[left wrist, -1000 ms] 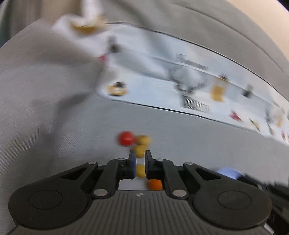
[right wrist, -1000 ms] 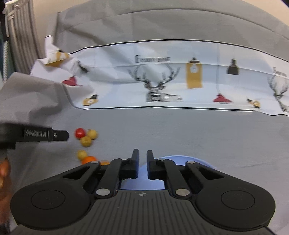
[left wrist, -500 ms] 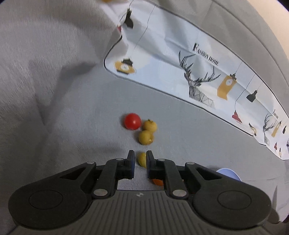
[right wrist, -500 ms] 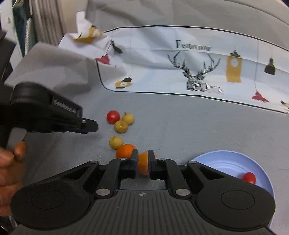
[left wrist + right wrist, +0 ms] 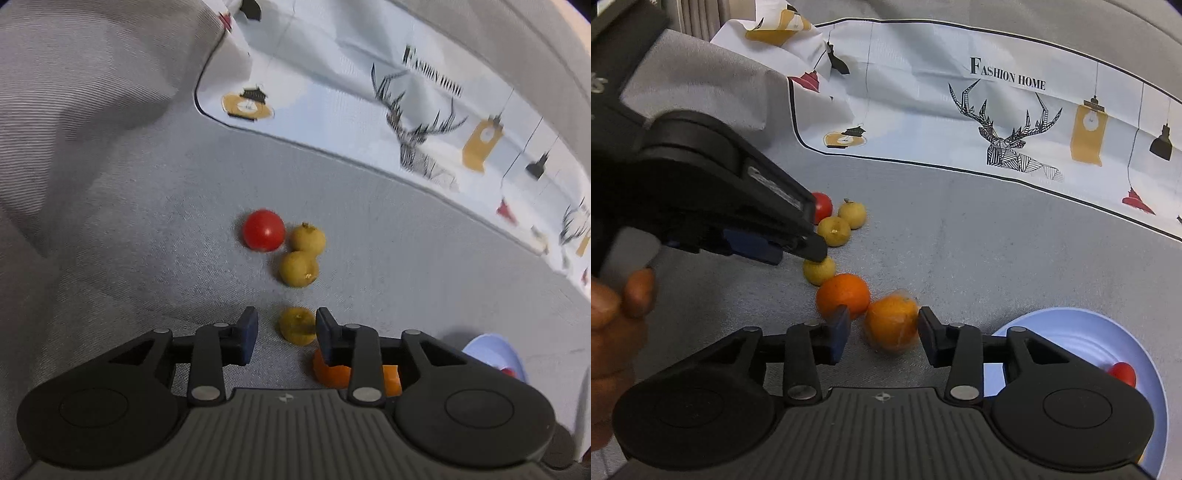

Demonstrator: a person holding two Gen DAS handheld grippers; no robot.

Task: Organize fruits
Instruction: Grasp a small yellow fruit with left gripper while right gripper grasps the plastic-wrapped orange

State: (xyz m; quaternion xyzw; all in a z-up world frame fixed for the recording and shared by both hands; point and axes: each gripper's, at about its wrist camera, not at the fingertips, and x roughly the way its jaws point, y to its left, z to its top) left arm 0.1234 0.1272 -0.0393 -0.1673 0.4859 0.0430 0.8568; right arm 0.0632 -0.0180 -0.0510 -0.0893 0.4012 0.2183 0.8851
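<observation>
Small fruits lie in a line on the grey cloth. My left gripper (image 5: 285, 334) is open with a small yellow fruit (image 5: 297, 325) between its fingers, beside its right one. A red tomato (image 5: 264, 230) and two more yellow fruits (image 5: 298, 268) lie just beyond. My right gripper (image 5: 882, 334) is open around an orange (image 5: 892, 325), with a second orange (image 5: 843, 292) at its left finger. The left gripper (image 5: 798, 251) shows in the right wrist view, over a yellow fruit (image 5: 819, 271).
A light blue plate (image 5: 1071, 325) sits at the right with a red tomato (image 5: 1123, 373) in it. A white printed cloth (image 5: 997, 110) with a deer lies beyond the fruits. Grey fabric folds rise at the left (image 5: 92, 110).
Both grippers have opened and moved forward and down toward the fruits. The left now brackets a yellow fruit and the right brackets an orange.
</observation>
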